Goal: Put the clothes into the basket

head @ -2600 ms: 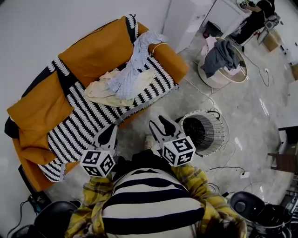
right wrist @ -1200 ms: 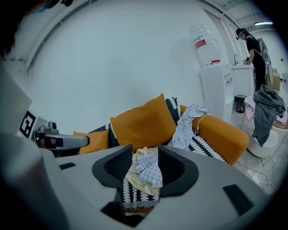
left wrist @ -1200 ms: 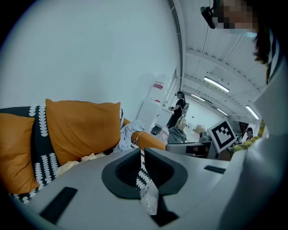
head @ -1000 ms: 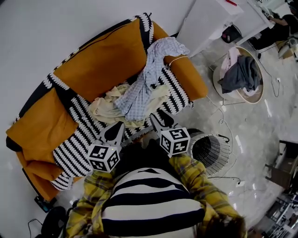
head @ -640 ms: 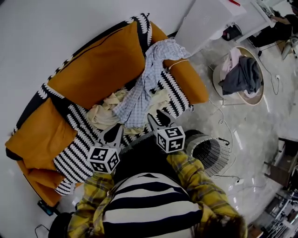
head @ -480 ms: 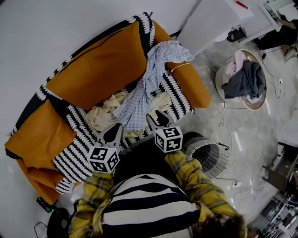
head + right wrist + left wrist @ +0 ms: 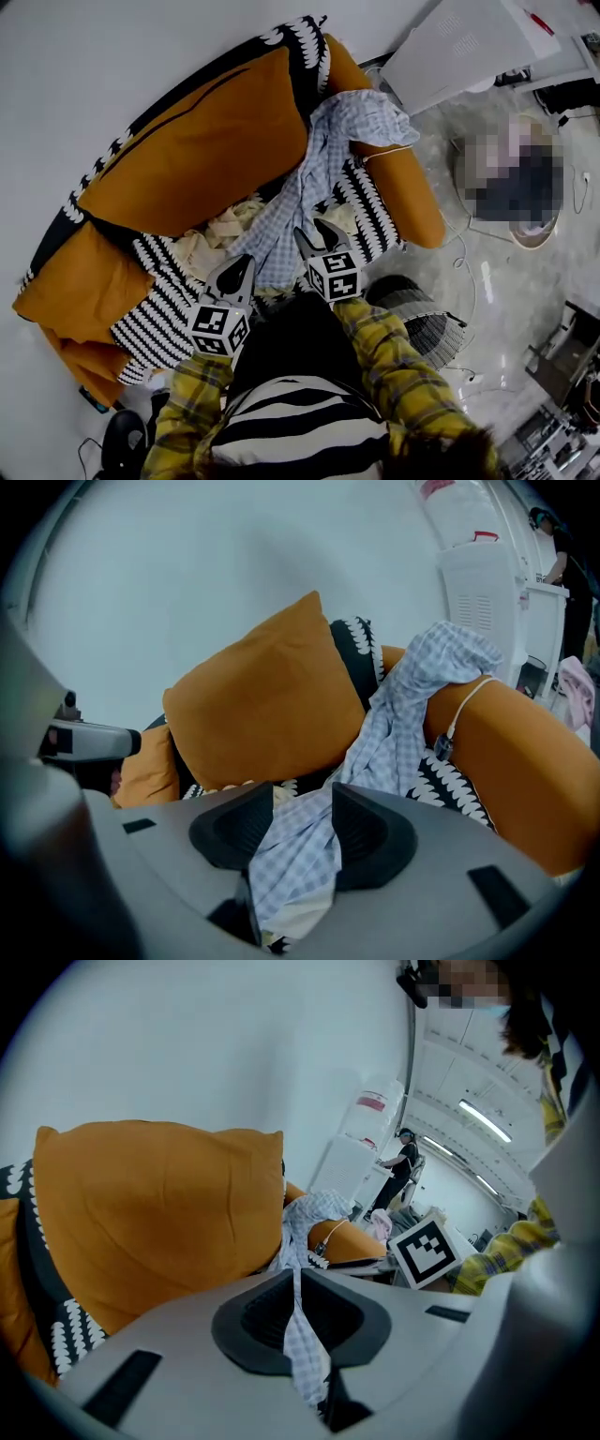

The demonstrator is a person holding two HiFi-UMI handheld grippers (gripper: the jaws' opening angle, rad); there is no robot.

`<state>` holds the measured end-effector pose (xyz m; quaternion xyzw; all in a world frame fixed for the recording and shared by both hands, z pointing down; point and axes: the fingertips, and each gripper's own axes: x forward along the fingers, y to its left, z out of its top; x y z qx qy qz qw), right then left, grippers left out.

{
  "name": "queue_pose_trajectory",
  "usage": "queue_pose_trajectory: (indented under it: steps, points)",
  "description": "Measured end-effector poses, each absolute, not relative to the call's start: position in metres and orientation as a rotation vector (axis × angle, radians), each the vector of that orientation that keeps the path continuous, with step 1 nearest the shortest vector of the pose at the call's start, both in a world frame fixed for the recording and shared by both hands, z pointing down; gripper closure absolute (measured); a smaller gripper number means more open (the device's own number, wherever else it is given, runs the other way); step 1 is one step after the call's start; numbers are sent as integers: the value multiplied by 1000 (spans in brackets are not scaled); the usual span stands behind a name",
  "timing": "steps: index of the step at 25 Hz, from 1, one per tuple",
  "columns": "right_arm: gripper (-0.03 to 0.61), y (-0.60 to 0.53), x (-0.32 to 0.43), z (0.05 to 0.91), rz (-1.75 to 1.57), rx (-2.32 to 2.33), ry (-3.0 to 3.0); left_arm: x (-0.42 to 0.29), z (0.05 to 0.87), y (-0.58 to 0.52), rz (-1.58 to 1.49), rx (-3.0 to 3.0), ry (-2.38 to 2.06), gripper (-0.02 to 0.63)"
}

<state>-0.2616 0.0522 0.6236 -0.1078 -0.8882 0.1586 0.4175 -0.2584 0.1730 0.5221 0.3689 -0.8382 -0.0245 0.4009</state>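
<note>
A blue checked shirt (image 7: pixel 314 178) hangs from the orange sofa's armrest (image 7: pixel 412 197) down onto the striped seat, over cream clothes (image 7: pixel 220 230). My right gripper (image 7: pixel 319 232) hovers at the shirt's lower part. In the right gripper view the jaws (image 7: pixel 302 799) stand open and have just been opening, and the shirt (image 7: pixel 394 724) shows in the gap, not pressed. My left gripper (image 7: pixel 239 270) is near the shirt's bottom end. Its jaws (image 7: pixel 291 1279) are shut to a thin slit through which checked cloth shows. The wire basket (image 7: pixel 417 314) stands on the floor at my right, partly behind my sleeve.
The orange sofa (image 7: pixel 197 141) with a black-and-white striped throw (image 7: pixel 155 314) fills the left. A white cable (image 7: pixel 389 155) lies over the armrest. A white cabinet (image 7: pixel 469 47) stands behind the sofa's right end. Cords trail on the floor near the basket.
Both grippers have moved forward and down towards the clothes on the sofa seat. The right one now reaches the checked shirt's lower part.
</note>
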Motion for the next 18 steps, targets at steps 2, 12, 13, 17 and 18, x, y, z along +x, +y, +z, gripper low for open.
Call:
queue_pose_trajectory:
  steps: [2,12,13,17,18]
  points:
    - [388,50,-270,644,384,-272,-2198,-266,533,166,-43,938,-2104,578]
    - [356,37,-305,718,360,-192,-2115,-289,587,155,-29,910,-2023,578]
    - [354,37,-308,723,354,-182,-2111,-292,591,155,-31,907,-2024,578]
    - [327,34,-319,743,343,-143,-2088,-304,602,154,-32,897,-2027,578]
    - [320,33,-320,747,344,-134,-2081,-306,605,153,-31,896,-2023,578]
